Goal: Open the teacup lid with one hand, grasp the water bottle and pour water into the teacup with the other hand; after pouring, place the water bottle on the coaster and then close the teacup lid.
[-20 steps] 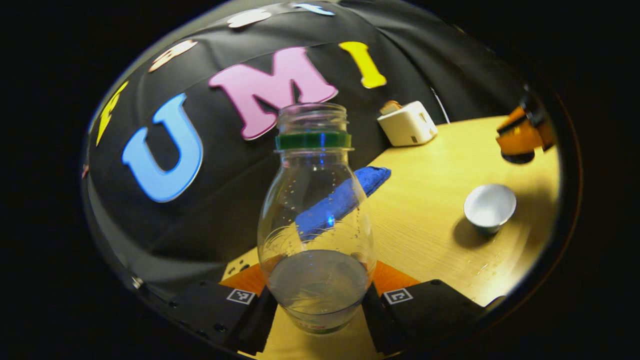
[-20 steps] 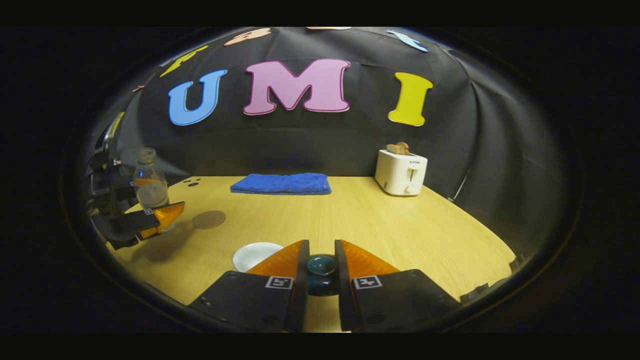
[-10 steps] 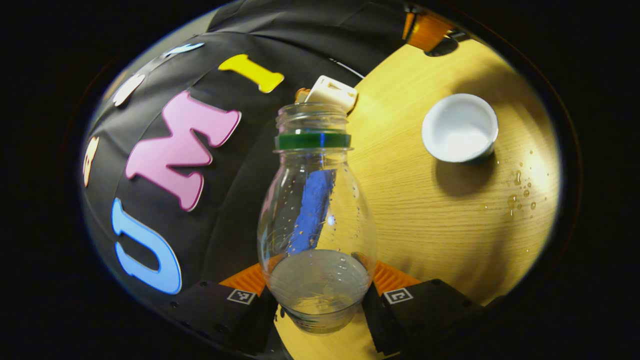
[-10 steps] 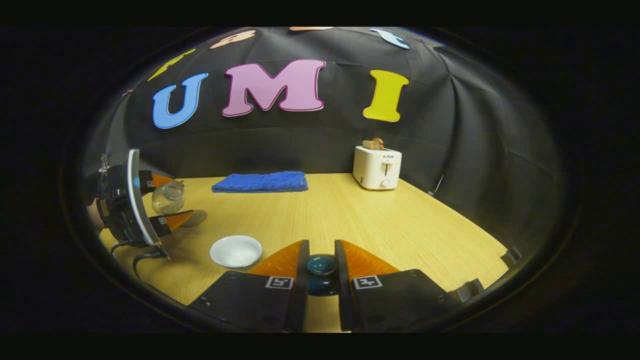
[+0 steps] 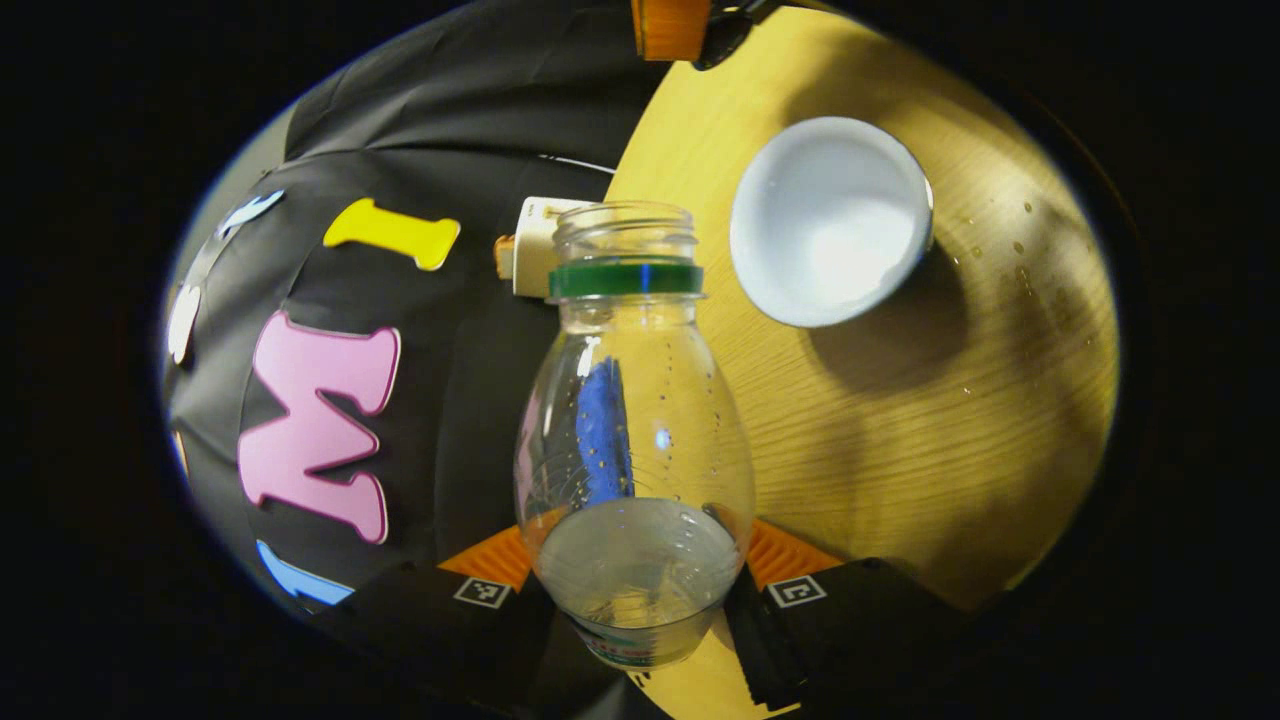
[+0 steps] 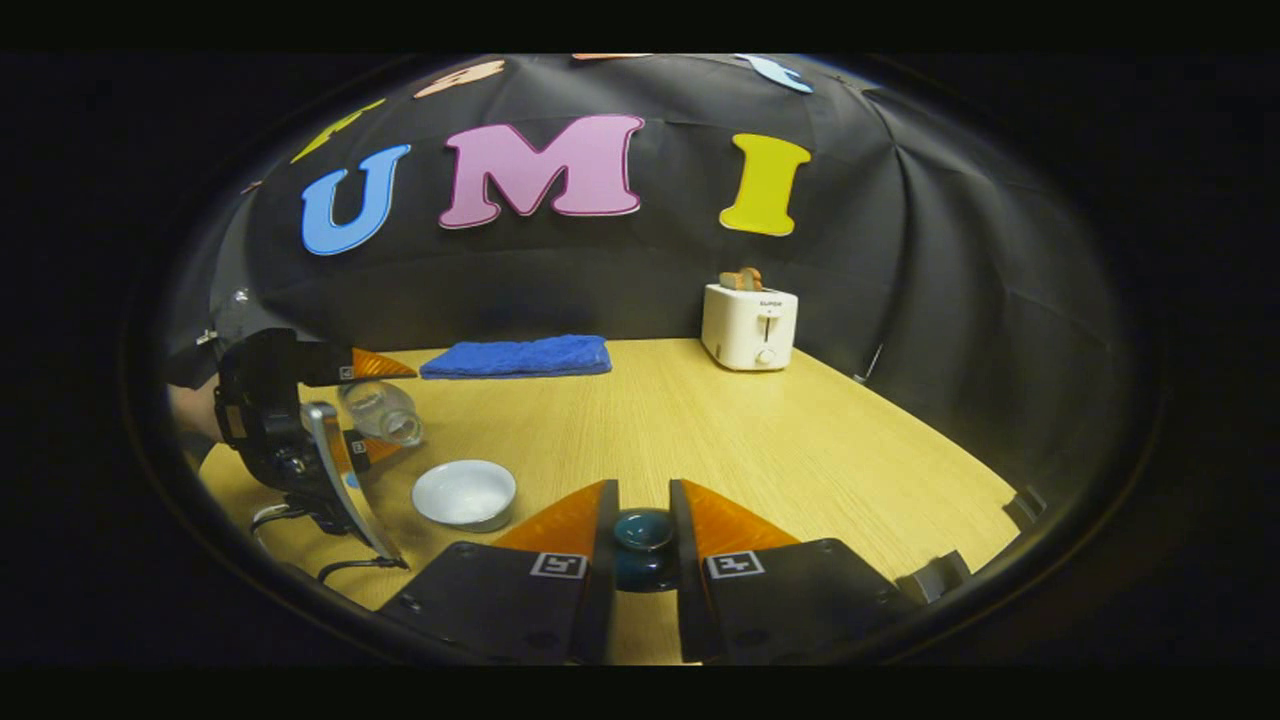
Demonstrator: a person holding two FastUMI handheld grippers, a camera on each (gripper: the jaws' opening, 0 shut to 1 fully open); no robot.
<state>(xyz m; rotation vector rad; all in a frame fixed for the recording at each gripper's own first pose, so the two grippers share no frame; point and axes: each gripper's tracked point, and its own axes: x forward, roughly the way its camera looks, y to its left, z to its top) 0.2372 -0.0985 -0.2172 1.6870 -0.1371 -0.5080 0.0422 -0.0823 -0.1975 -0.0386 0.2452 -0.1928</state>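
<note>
at the left gripper view: our left gripper point(image 5: 640, 590) has its fingers clamped on the water bottle point(image 5: 635, 440), tipped so its open mouth nears the teacup point(image 5: 830, 220) on the bench point(image 5: 950, 420).
right gripper view: our right gripper point(image 6: 643, 530) has its fingers clamped on the teacup lid point(image 6: 643, 545), held aside, we judge, to keep the teacup point(image 6: 465, 493) open for pouring.

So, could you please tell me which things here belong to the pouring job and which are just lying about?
Job: water bottle in left tongs; teacup; lid in right tongs.
Lying about: blue towel; toaster.
</note>
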